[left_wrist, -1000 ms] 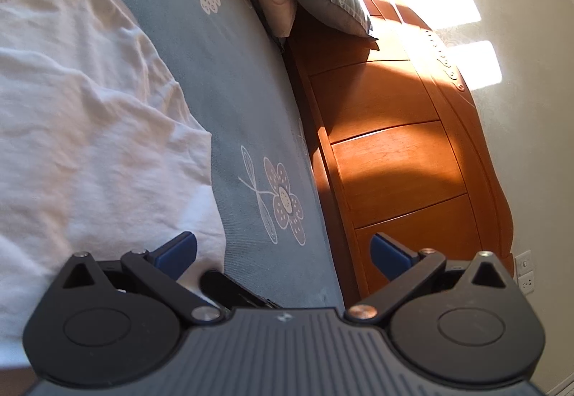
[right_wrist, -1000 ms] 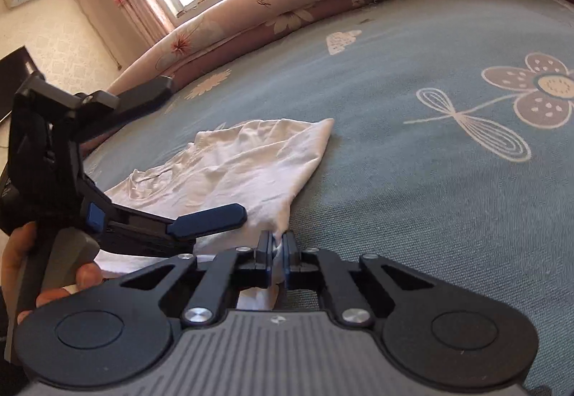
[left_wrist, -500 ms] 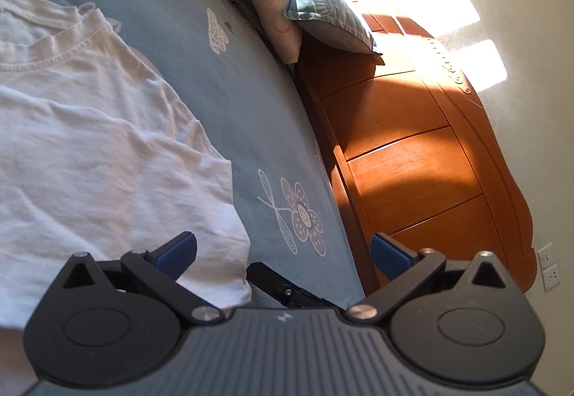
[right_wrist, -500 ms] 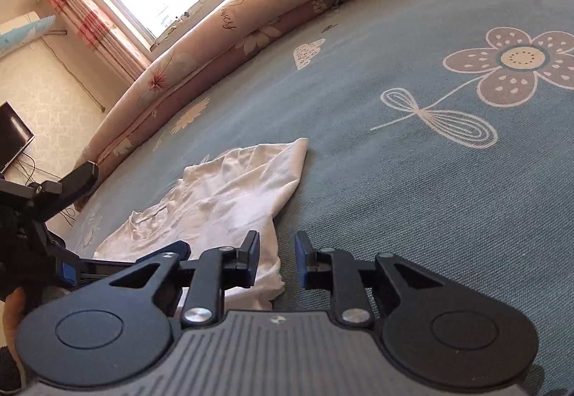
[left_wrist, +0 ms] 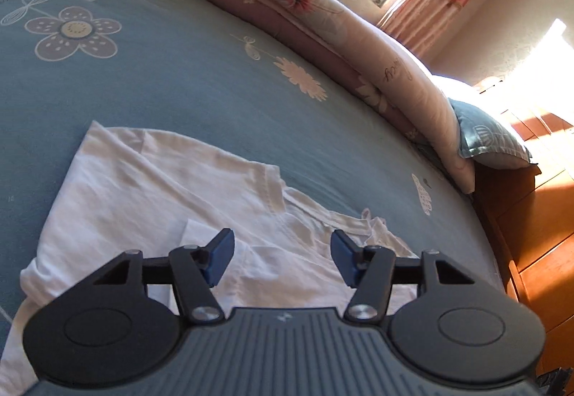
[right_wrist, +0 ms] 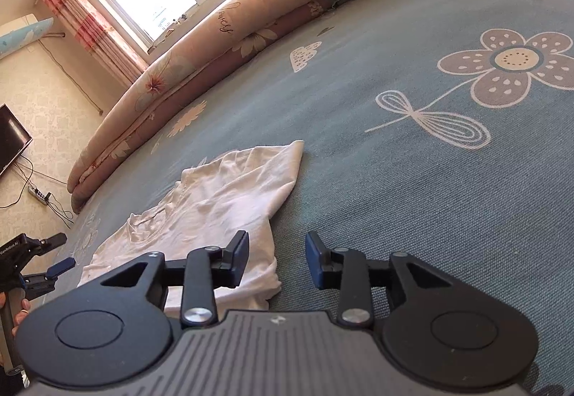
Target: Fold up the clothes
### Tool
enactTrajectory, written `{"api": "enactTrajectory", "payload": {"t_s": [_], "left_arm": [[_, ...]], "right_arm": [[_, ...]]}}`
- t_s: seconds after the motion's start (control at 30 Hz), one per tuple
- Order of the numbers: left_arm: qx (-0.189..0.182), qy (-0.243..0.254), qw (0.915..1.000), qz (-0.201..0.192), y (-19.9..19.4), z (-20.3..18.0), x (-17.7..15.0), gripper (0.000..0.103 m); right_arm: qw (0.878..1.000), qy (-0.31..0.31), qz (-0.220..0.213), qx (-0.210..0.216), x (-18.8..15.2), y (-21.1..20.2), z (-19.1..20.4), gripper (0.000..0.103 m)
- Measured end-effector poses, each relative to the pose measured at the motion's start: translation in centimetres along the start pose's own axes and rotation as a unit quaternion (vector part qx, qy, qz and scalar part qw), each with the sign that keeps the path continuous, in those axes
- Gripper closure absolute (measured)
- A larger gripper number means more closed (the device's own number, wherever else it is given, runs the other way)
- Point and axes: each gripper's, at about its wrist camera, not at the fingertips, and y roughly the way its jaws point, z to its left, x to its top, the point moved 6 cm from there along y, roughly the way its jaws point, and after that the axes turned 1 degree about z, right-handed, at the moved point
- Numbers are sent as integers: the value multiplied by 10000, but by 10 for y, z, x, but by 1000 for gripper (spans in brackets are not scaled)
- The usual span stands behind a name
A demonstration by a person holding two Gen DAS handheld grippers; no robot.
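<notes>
In the left wrist view, we see our left gripper (left_wrist: 282, 257) hovering over a white T-shirt (left_wrist: 150, 205) that lies partly folded on the blue flowered bedsheet (left_wrist: 172, 80). Its jaws stand about half apart and are closing, with cloth showing beneath the gap but no fabric pinched between the blue pads. The shirt's ribbed neckline (left_wrist: 274, 193) lies at about twelve o'clock from the pads, and the body of the shirt runs off toward nine and ten o'clock, so its long axis lies across our view, left to right.

In the right wrist view, our right gripper (right_wrist: 276, 261) sits at the shirt's near corner. Its jaws are narrow and opening, with nothing between them; the left pad overlaps the hem (right_wrist: 265, 283), the right pad is over bare sheet. From here the white T-shirt (right_wrist: 215, 209) stretches away toward eleven o'clock, its far corner near twelve. The left gripper (right_wrist: 46, 270) shows at nine o'clock, off the shirt's far end, held by a hand (right_wrist: 19, 311).

We judge the right gripper nearer the hem and the left nearer the neckline.
</notes>
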Motion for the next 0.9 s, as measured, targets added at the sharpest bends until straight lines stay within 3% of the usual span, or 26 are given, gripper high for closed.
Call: {"api": "enactTrajectory", "payload": {"t_s": [0.07,0.17,0.43,0.63,0.67,0.73,0.8,0.9], "left_arm": [[70,-216,9996,166,4,15,-7,50],[354,-258,9990,-113,0,25,-8,50],[379,-730,9962,290,21,44,-12,49],[115,-867,9954,391,30,51,-5,50],[111,-776,9961,401,29,50,-7,52],[295,-501,9974,429,27,48,-10,67],[539,-216,9973,454,25,45,-13,90],[736,-16,9964,430,20,42,-15,98]], "right_arm": [[10000,34,0,3,0,0,-1,64],[10000,61,5,-44,-1,1,-3,64],[9999,129,-38,-68,0,2,-6,61],[9999,114,-38,-76,0,1,-6,61],[9999,120,-39,-75,0,1,-7,61],[9999,126,-42,-71,1,1,-6,60],[9999,110,-45,-62,1,1,-6,56],[9999,100,-45,-67,1,1,-6,56]]}}
